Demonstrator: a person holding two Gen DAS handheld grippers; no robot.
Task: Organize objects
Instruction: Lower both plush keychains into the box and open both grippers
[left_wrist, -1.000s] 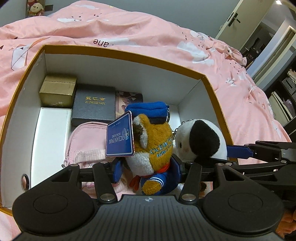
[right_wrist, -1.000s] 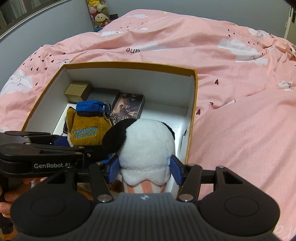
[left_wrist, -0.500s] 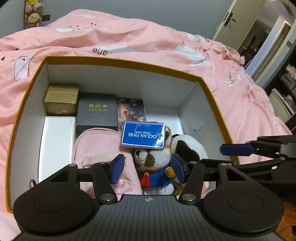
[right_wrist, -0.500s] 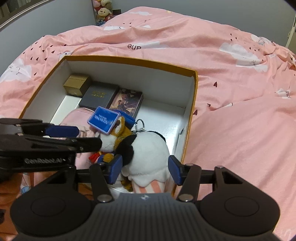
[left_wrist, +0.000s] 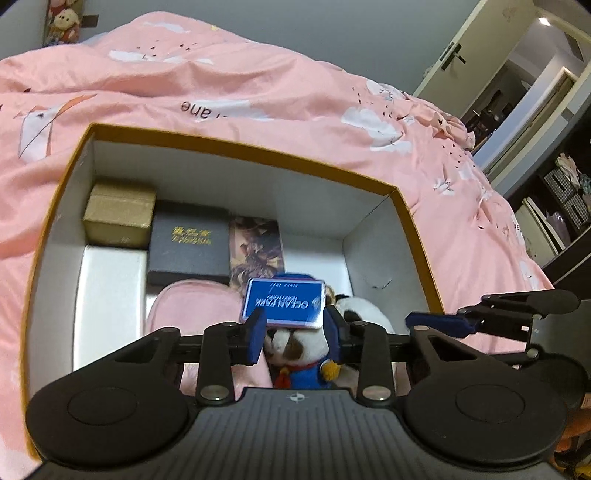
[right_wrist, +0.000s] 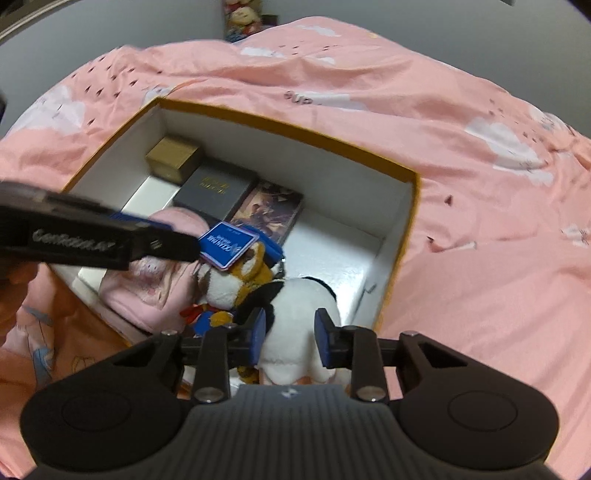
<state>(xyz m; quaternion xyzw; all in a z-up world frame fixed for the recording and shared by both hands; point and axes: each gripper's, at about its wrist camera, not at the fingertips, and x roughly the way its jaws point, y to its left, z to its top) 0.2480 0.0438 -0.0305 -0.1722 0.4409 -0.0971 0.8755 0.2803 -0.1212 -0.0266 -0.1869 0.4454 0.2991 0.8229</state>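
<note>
Inside box (left_wrist: 417, 236) on pink bed (left_wrist: 258, 96): fox toy (right_wrist: 240, 280) and black-and-white plush (right_wrist: 299, 314) lay side by side near front right corner, beside pink pouch (left_wrist: 192, 306). Left gripper (left_wrist: 293, 336) hung above fox toy, fingers spread, blue tag (left_wrist: 284, 302) between them, no grip. Right gripper (right_wrist: 290, 338) sat over black-and-white plush, fingers apart, plush between, not pinched. Gold box (left_wrist: 120, 212), dark box (left_wrist: 188, 240) stood at back wall.
</note>
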